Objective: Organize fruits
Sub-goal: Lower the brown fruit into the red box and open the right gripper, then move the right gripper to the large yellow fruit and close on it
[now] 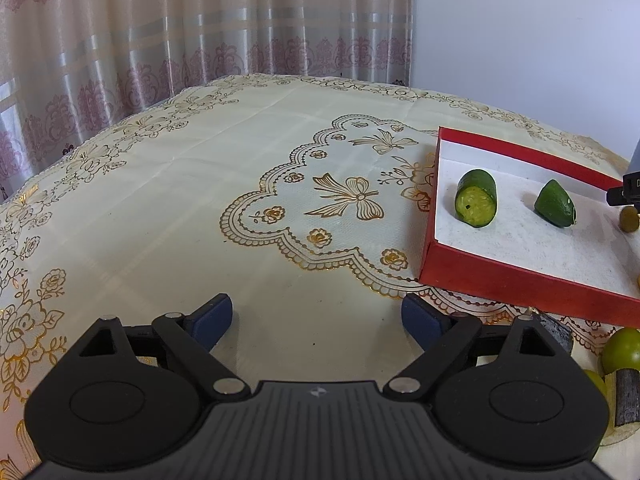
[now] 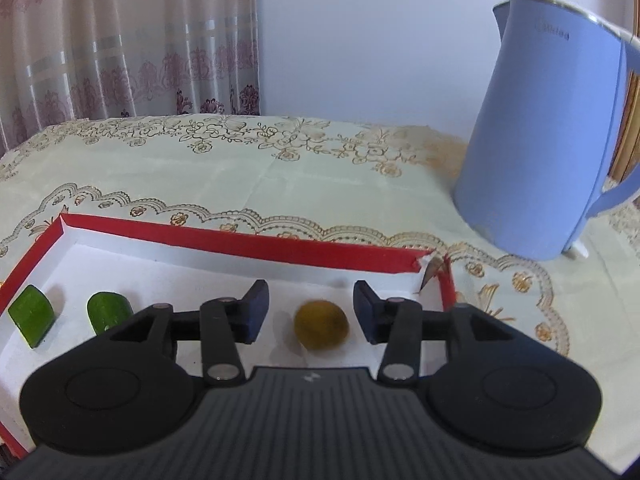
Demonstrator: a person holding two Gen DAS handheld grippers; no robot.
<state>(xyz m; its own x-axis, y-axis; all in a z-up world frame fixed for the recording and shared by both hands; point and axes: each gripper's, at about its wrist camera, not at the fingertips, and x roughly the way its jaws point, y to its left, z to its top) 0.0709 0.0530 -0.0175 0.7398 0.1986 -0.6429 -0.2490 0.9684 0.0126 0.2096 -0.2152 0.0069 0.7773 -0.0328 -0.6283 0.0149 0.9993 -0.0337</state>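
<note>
A round yellow-brown fruit (image 2: pixel 321 325) lies on the white floor of the red-walled tray (image 2: pixel 240 242), directly between the pads of the right gripper (image 2: pixel 308 312); a gap shows on each side of it, so the jaws stand narrowly parted and the pads do not press on the fruit, which appears to have been set down rather than held. To the left of this gripper, further along the tray floor, lie two green fruit pieces, a cut cylinder (image 2: pixel 33 315) with its pale face showing and a rounded end piece (image 2: pixel 108 312), each apart from the other and from the yellow-brown fruit. Three items therefore count as placed. Beyond the tray's torn far right corner stands a blue electric kettle (image 2: pixel 548 140) on the patterned tablecloth (image 2: pixel 280 184). The left gripper (image 1: pixel 316 320) hovers over bare tablecloth with its jaws wide and nothing between them; the tray lies ahead and to its right. Close to its right side, outside the tray, a round green fruit (image 1: pixel 624 350) and a dark bark-like piece (image 1: pixel 627 396) rest at the frame's edge. Judged from this, the sorting is partly done: at least the green fruit remains to be moved, and whether more lies out of view cannot be told.
</note>
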